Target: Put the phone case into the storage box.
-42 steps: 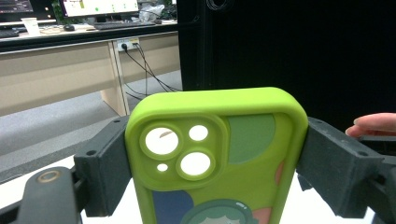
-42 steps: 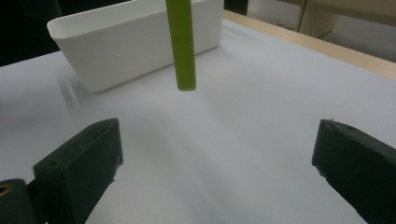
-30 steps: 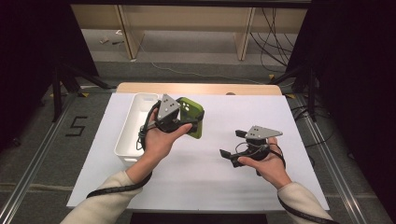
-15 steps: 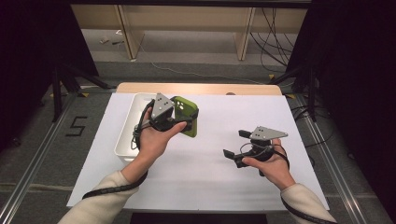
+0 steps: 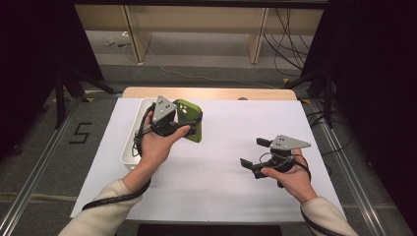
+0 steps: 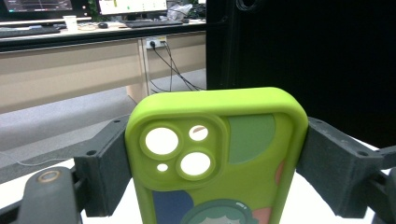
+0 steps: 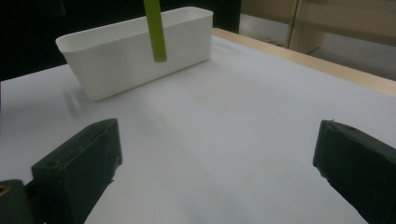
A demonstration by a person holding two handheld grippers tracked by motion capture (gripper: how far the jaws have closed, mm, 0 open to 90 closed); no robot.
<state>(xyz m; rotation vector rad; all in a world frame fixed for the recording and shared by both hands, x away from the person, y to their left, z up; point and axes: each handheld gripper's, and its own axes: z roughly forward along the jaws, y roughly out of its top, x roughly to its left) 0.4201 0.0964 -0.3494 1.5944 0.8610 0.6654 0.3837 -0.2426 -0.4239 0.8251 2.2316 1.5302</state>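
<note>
The green case (image 6: 217, 158) stands clamped by its long edges between the left gripper's (image 5: 183, 121) jaws, camera end away from the hand, lifted off the table (image 5: 231, 162). The white bin (image 7: 135, 51) lies just beside and below it. The right gripper (image 5: 253, 155), jaws spread and empty, waits well apart.

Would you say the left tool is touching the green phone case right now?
Touching. In the left gripper view, the left tool has a black jaw pressed flat against each long side of the green phone case, with no gap showing.
</note>
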